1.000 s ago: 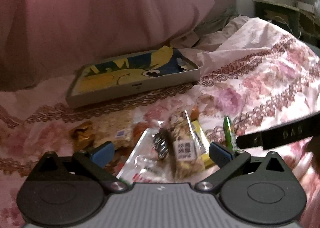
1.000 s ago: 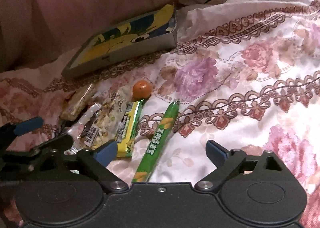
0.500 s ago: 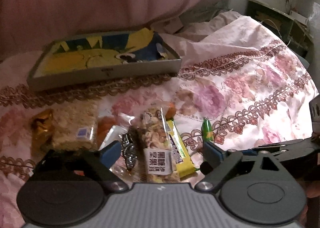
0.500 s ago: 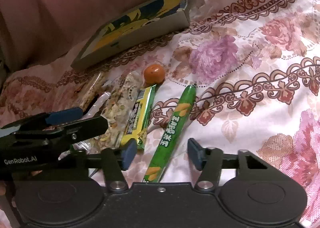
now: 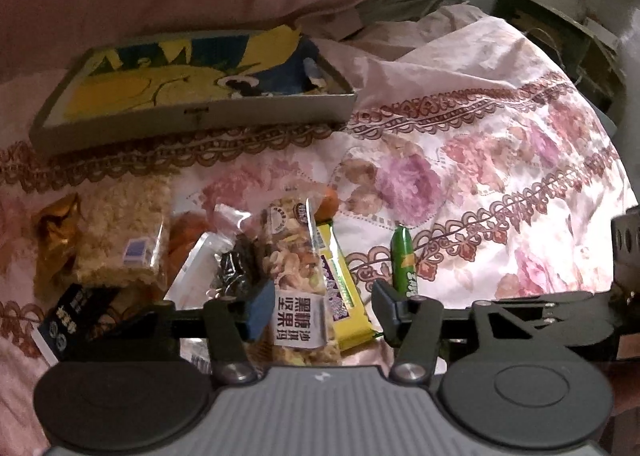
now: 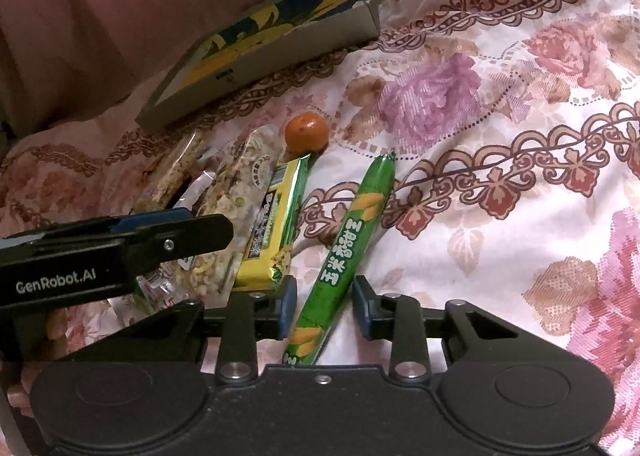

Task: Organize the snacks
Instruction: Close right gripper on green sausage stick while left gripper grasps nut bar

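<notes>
Left wrist view: the left claw (image 5: pixel 322 306) stands parted to a middling width over a heap of snacks on the floral bedspread (image 5: pixel 500 160), its blue pads either side of a clear-wrapped nut bar (image 5: pixel 298 284) without touching it. Only this view shows the gold-foil sweet (image 5: pixel 54 234) at the far left, the puffed-rice cake (image 5: pixel 122 232) beside it and a dark packet (image 5: pixel 76 308) at the near left (its print is too blurred to read). The yellow bar (image 5: pixel 340 288) lies just right of the nut bar, and the tip of the green corn sausage (image 5: pixel 404 256) pokes up beyond the right finger. Farther off sits a shallow cardboard box (image 5: pixel 196 114); its printed yellow-and-blue floor shows, with no snack seen in it.

Right wrist view: the right claw (image 6: pixel 324 306) is narrowed around the near end of the green corn sausage (image 6: pixel 348 244), with a gap visible on each side. This view shows the small orange (image 6: pixel 307 131) whole, at the far end of the yellow bar (image 6: pixel 276 224). The left claw (image 6: pixel 176 228) reaches in from the left above the nut bar (image 6: pixel 236 192). The box (image 6: pixel 256 64) lies beyond, seen edge-on, so its inside is mostly hidden.
</notes>
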### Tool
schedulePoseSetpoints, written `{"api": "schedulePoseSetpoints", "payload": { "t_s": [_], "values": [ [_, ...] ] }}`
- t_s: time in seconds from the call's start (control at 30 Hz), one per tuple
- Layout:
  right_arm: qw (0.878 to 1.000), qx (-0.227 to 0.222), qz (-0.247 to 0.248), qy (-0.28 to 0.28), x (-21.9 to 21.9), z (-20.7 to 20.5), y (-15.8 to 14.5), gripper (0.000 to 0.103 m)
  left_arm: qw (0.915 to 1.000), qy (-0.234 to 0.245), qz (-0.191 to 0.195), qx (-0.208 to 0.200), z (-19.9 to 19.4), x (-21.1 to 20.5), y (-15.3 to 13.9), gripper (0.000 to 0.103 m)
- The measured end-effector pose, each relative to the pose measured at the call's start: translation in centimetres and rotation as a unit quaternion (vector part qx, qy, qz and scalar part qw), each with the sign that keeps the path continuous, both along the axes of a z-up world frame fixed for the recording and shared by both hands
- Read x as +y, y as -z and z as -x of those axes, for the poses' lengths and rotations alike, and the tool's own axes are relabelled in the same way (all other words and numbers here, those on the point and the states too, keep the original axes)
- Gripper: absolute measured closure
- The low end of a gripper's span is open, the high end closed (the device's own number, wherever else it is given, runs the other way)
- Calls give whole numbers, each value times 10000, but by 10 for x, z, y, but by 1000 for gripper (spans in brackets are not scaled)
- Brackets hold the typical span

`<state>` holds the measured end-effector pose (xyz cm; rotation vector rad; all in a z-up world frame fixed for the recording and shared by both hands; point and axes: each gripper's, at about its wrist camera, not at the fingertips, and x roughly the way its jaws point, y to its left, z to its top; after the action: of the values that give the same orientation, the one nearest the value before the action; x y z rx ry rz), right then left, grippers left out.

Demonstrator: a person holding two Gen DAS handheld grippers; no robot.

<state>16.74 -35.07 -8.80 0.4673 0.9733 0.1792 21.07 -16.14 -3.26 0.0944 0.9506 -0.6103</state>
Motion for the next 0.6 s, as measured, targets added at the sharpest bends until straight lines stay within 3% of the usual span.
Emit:
{"api": "schedulePoseSetpoints", "payload": {
  "t_s": [0.33,0.4,0.6],
  "values": [
    [10000,-22,42,30,1,-3,3,75,9970,-432,-62,633,-16,2,20,49],
    [10000,-31,-4,45,0,-2,3,75,9958,-525,-134,736,-18,2,24,60],
    [9995,-46,-266,184,-7,0,3,77,9953,-648,-294,660,-13,0,18,63]
  ]
}}
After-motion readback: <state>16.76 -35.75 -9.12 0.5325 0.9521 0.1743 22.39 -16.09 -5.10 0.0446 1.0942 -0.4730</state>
